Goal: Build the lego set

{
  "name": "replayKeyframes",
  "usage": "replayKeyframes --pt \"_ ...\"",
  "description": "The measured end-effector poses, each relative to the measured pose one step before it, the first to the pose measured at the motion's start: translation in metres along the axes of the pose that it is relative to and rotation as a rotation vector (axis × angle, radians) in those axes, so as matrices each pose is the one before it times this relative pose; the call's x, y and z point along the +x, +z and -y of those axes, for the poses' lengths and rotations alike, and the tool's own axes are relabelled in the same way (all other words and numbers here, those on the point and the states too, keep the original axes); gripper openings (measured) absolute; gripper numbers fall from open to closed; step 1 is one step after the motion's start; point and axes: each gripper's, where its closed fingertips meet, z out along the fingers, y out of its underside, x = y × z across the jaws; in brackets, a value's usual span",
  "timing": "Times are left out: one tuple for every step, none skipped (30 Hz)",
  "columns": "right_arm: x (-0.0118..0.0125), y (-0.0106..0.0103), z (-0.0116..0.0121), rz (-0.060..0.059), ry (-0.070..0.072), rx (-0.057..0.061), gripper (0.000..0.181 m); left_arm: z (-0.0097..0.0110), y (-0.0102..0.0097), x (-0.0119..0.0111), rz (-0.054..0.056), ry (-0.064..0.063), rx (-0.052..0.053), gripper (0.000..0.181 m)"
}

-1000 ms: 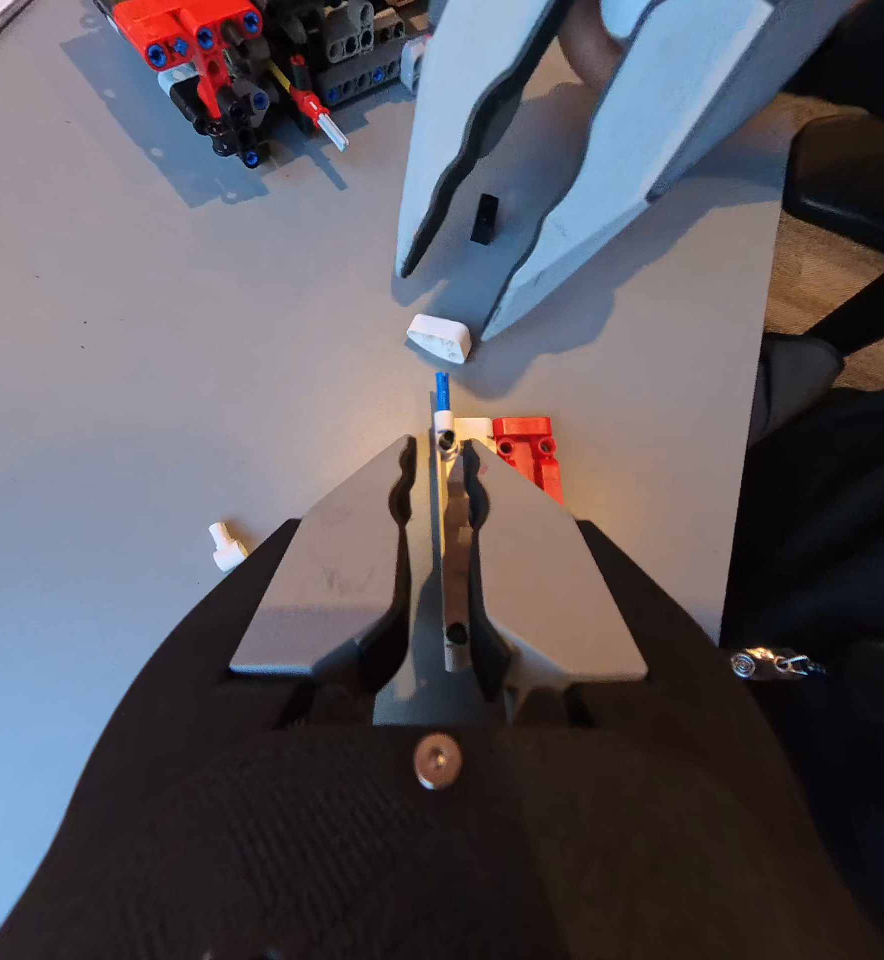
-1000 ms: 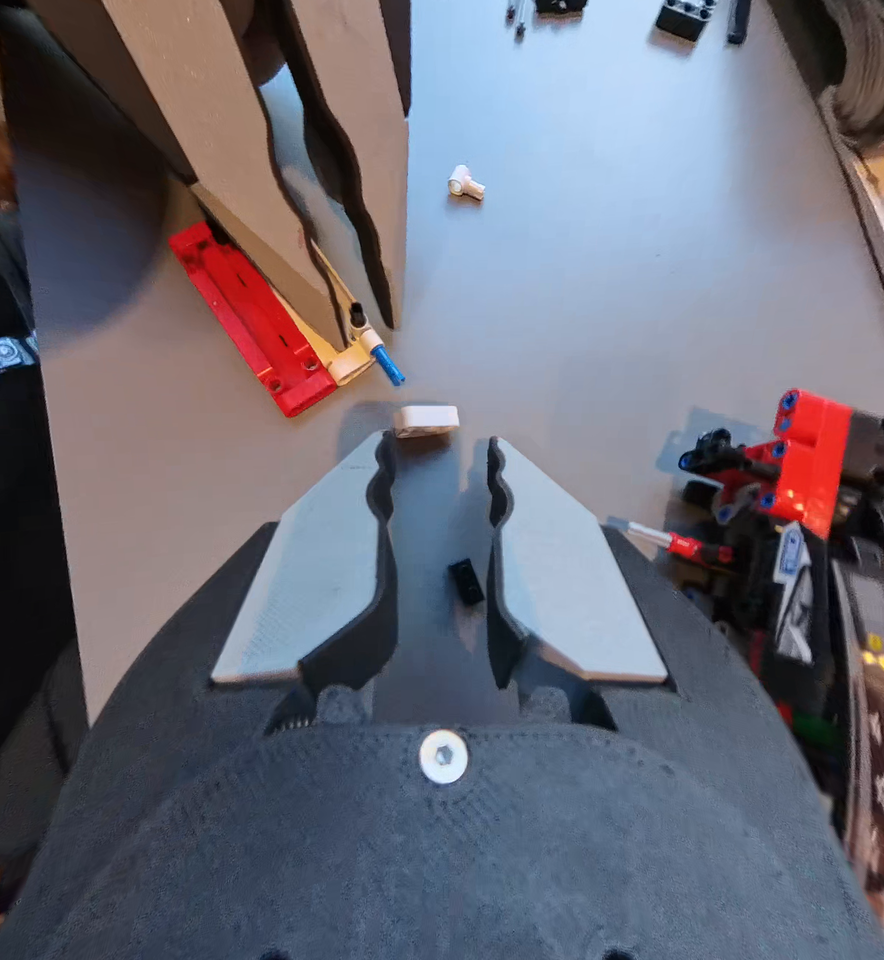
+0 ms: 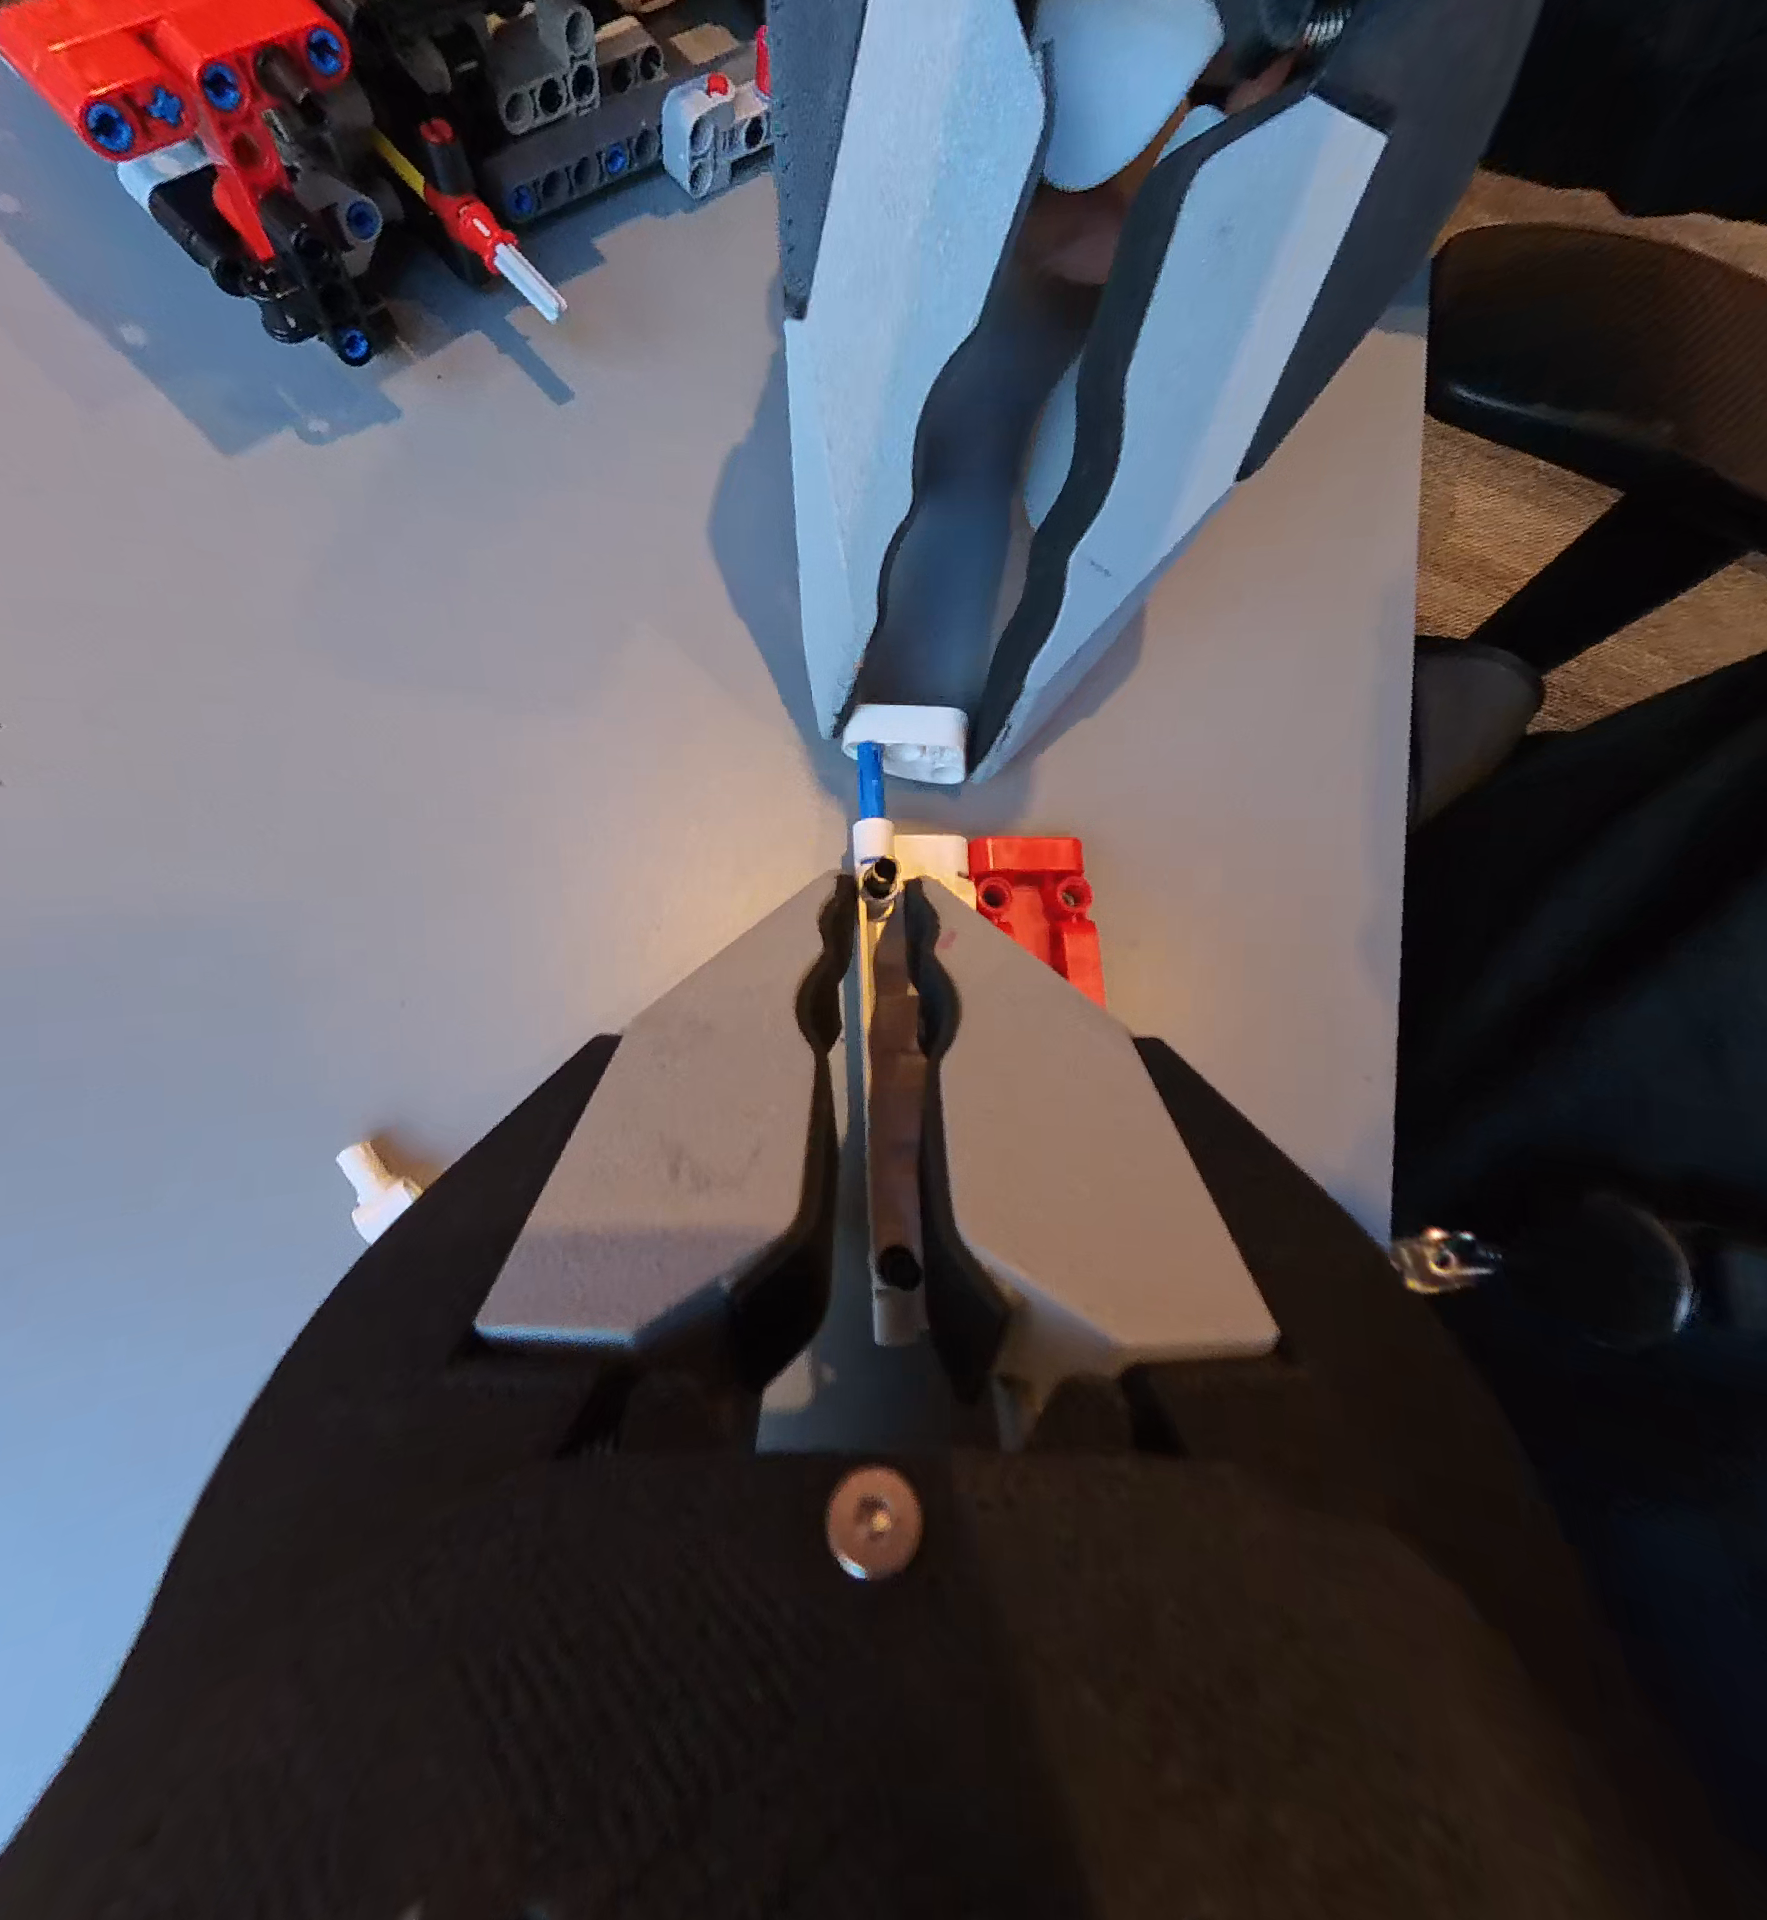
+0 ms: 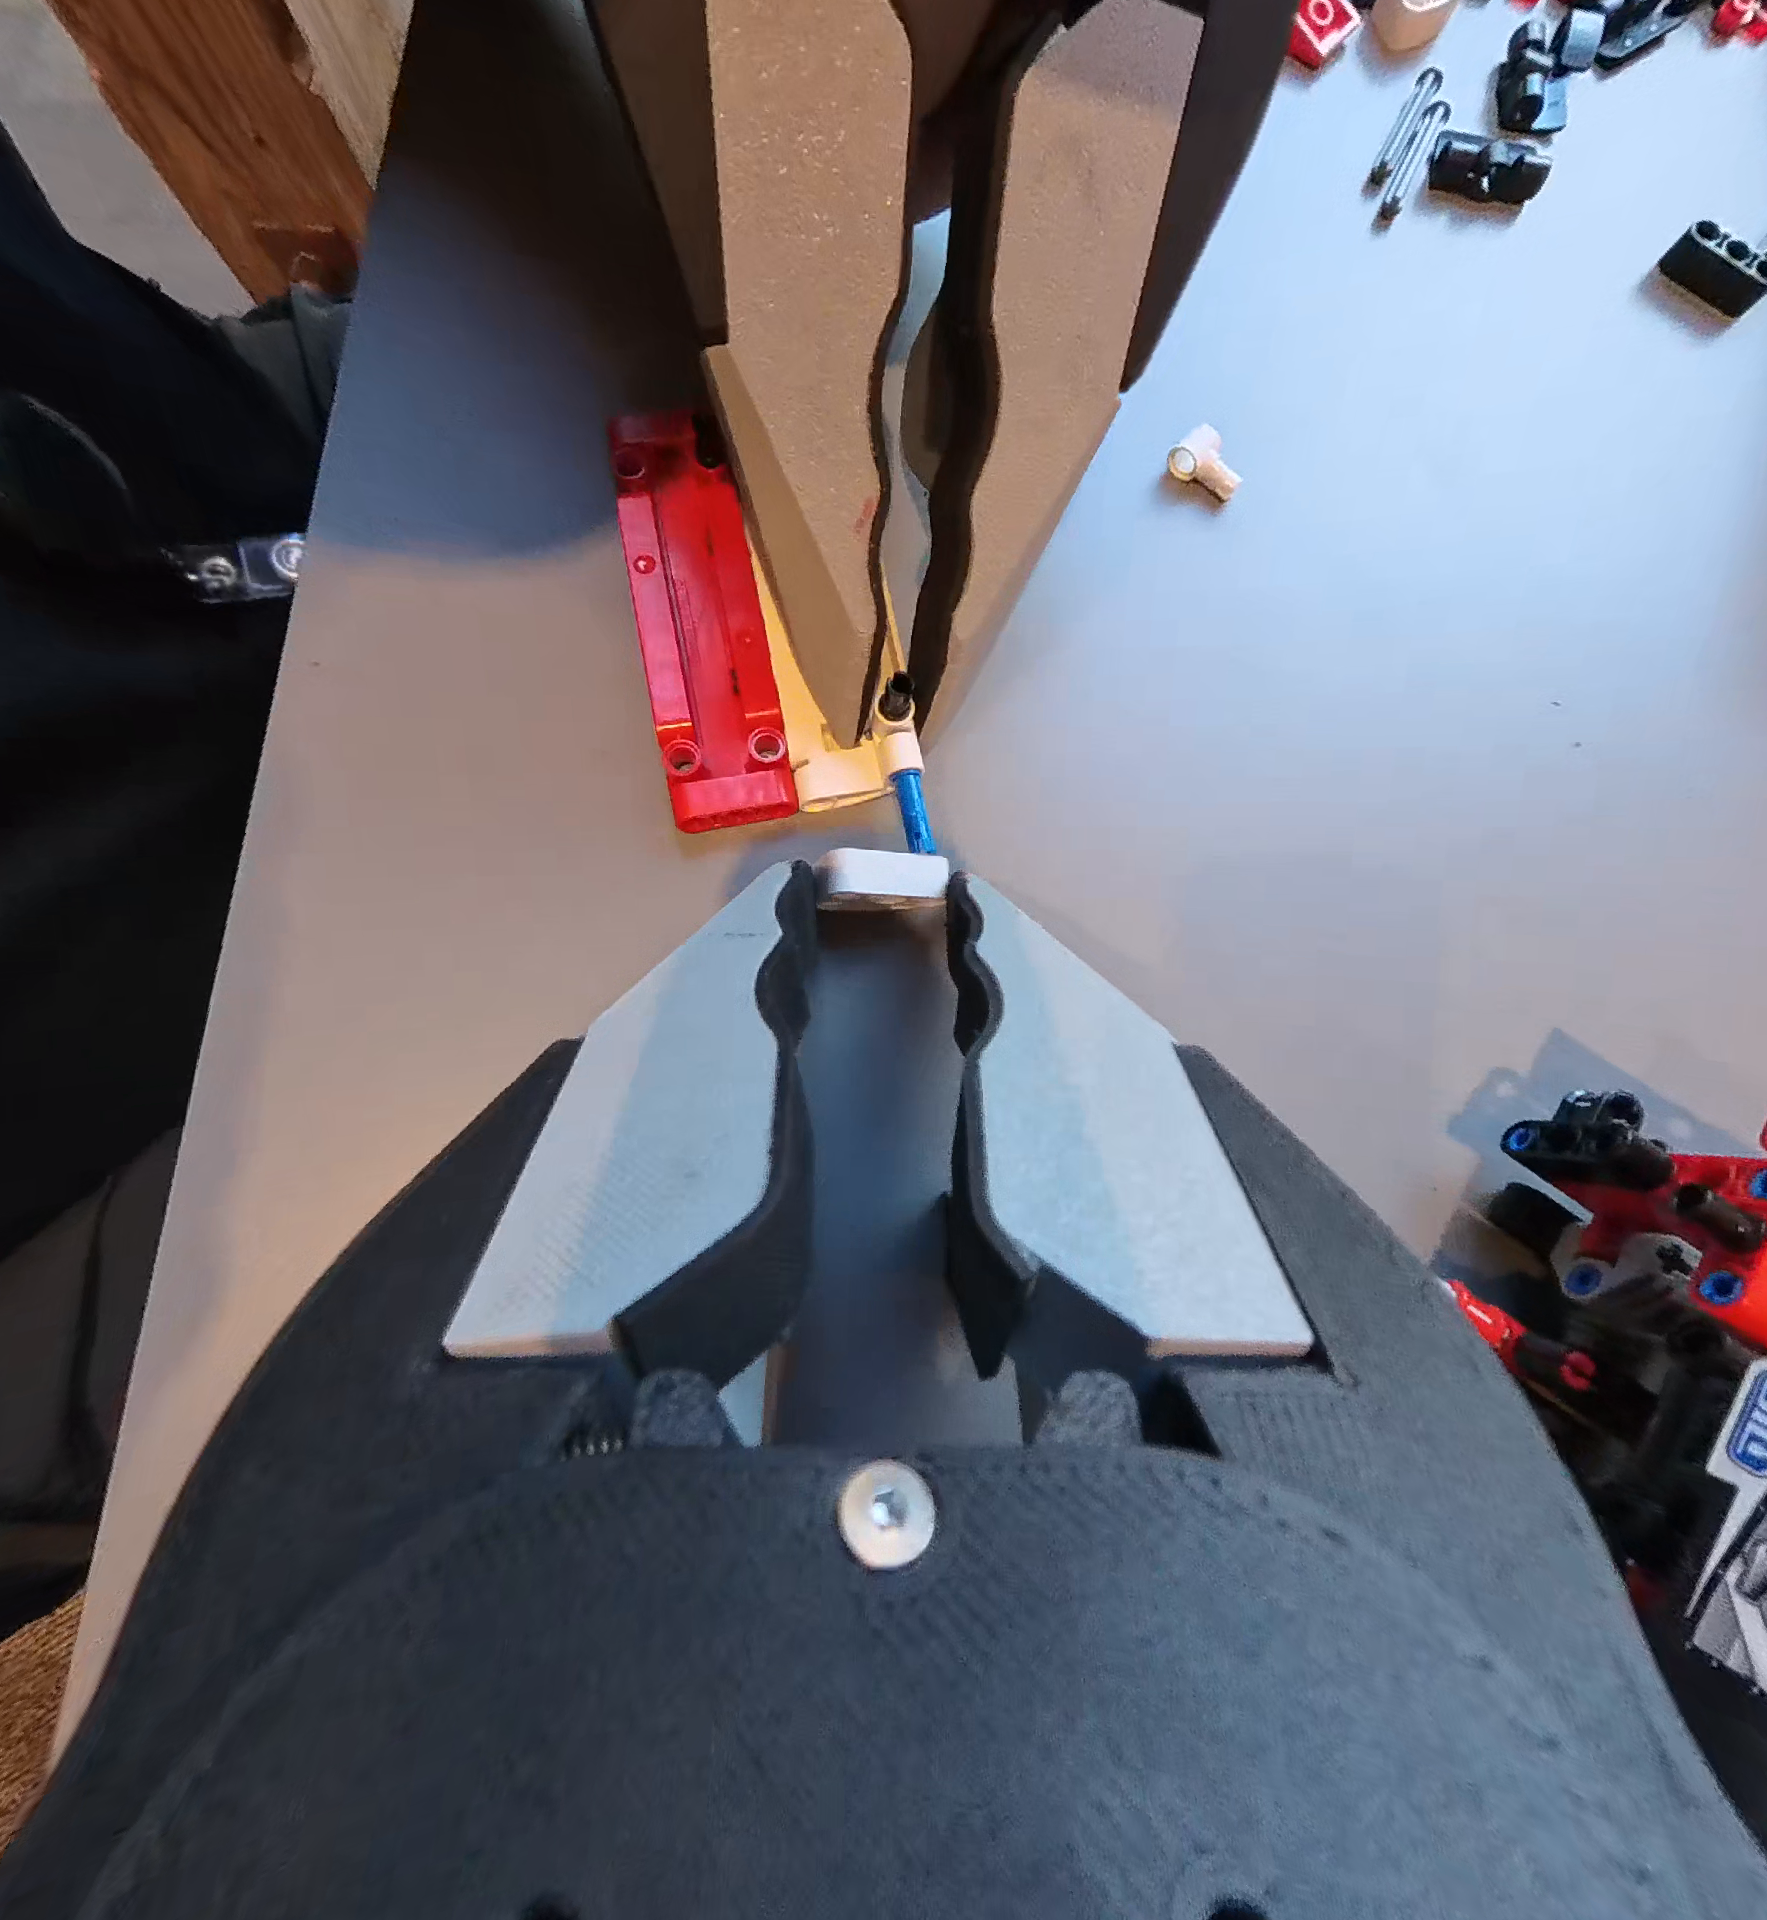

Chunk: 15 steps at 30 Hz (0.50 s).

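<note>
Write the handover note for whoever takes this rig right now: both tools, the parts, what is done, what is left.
Left tool: shut on the white beam of the red-and-white panel piece, pinned flat on the table.
Right tool: shut on the small white liftarm, brought up to the tip of the blue axle.
Done: liftarm picked up and roughly lined up.
Left: push it onto the axle; seating cannot be confirmed yet. Spare white connector and main model wait nearby.

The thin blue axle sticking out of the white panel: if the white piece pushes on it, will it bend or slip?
The thin blue plastic axle looks rigid but slender, so off-centre pushing may tilt it. The small white rounded liftarm is held only at the fingertips and could twist.
</note>
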Motion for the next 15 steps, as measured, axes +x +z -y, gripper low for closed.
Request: replayKeyframes --pt "0.00007 -0.00019 0.00015 0.0002 -0.0039 0.0048 0.023 -0.00008 0.00009 -0.00003 -0.007 -0.0027 0.0001 0.007" --pt "-0.00014 -0.00038 0.00013 0.0017 -0.0023 0.0052 0.023 -0.00009 0.00015 -0.00004 -0.0077 -0.0044 -0.0001 0.007" --pt "-0.00005 -0.00035 0.00009 -0.0002 -0.0033 0.0039 0.023 -0.00007 0.00005 -0.00006 -0.0073 -0.0066 -0.0014 0.007" --pt "0.00051 -0.00036 -0.0005 -0.0054 -0.0051 0.0014 0.023 -0.00009 0.00007 0.0 -0.0048 -0.002 -0.0024 0.006" --pt "0.00078 -0.00022 -0.00061 -0.0064 -0.0045 -0.0001 0.023 -0.00007 0.00001 0.00006 -0.0019 0.0022 -0.0036 0.007" --pt "-0.00003 -0.00002 -0.00025 -0.0009 -0.0017 0.0024 0.023 0.00007 0.00006 -0.00007 0.0 0.0036 -0.0032 0.007" --pt "0.00023 0.00016 0.0003 -0.0018 0.0009 0.0041 0.023 0.00025 0.00019 0.00001 0.0004 0.0036 -0.0017 0.007" --pt "0.00068 0.00028 0.00024 -0.0037 0.0009 0.0037 0.023 0.00017 0.00023 -0.00002 -0.0005 0.0011 -0.001 0.007" --pt "0.00009 0.00036 -0.00006 -0.0001 0.0005 0.0004 0.023 0.00024 0.00014 -0.00009 -0.001 -0.0008 -0.0001 0.007" --pt "0.00002 0.00038 -0.00023 0.0004 0.0002 -0.0003 0.023 0.00005 0.00007 -0.00025 -0.0003 -0.0035 0.0011 0.007" --pt "0.00041 0.00002 0.00008 -0.002 -0.0002 0.0028 0.023 0.00009 0.0 -0.00032 0.0001 -0.0051 0.0019 0.007" --pt "0.00015 -0.00007 0.00014 -0.0016 0.0013 0.0047 0.023 -0.00003 -0.00012 -0.00031 0.0011 -0.0052 0.0027 0.007" --pt "-0.00033 -0.00004 0.00017 0.0017 0.0036 0.0048 0.023 -0.00004 0.0 0.00007 0.0005 -0.0056 0.0022 0.006" --pt "-0.00029 -0.00005 0.00008 0.0017 0.0041 0.0038 0.023 0.00005 -0.00005 -0.00004 0.0004 -0.0054 0.0014 0.007" --pt "0.00025 0.00014 -0.00009 -0.0013 0.0039 0.0028 0.023 -0.00001 0.00012 0.0 0.0002 -0.004 0.001 0.006"
